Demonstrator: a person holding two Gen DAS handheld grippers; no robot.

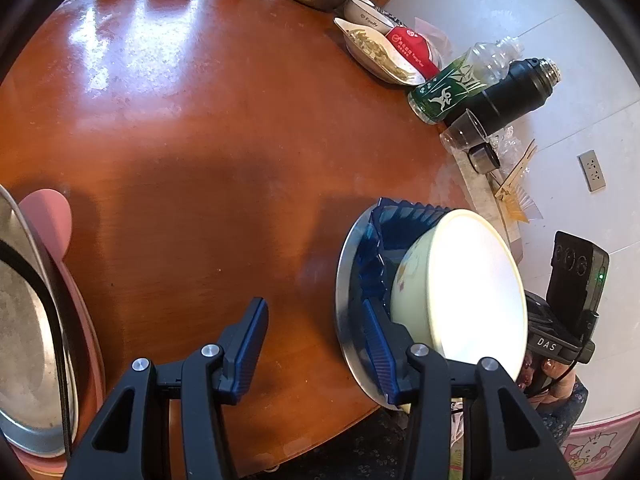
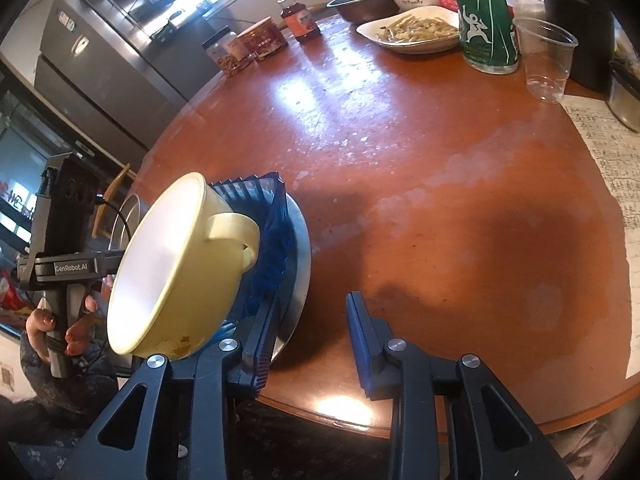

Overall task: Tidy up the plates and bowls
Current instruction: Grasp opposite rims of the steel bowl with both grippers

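Note:
A yellow handled bowl (image 1: 460, 280) (image 2: 176, 264) leans tilted in a blue ribbed dish (image 1: 376, 252) (image 2: 272, 236), which lies on a round metal plate (image 1: 348, 320) (image 2: 300, 264) near the table's front edge. My left gripper (image 1: 314, 304) stands open over bare table, its right finger in front of the plate's left side. My right gripper (image 2: 314, 300) is open too; its left finger overlaps the plate's right rim, and the right finger stands over the table. Whether either finger touches the plate I cannot tell. A hand (image 2: 60, 332) holds the left gripper's handle.
A second metal plate (image 1: 24, 320) on a pink one (image 1: 52, 216) lies at the left. At the back stand a metal bowl (image 2: 364, 2), a white dish of food (image 2: 412, 32), a green bottle (image 2: 484, 20), a plastic cup (image 2: 544, 60) and jars (image 2: 260, 40). Paper (image 2: 612, 200) covers the right edge.

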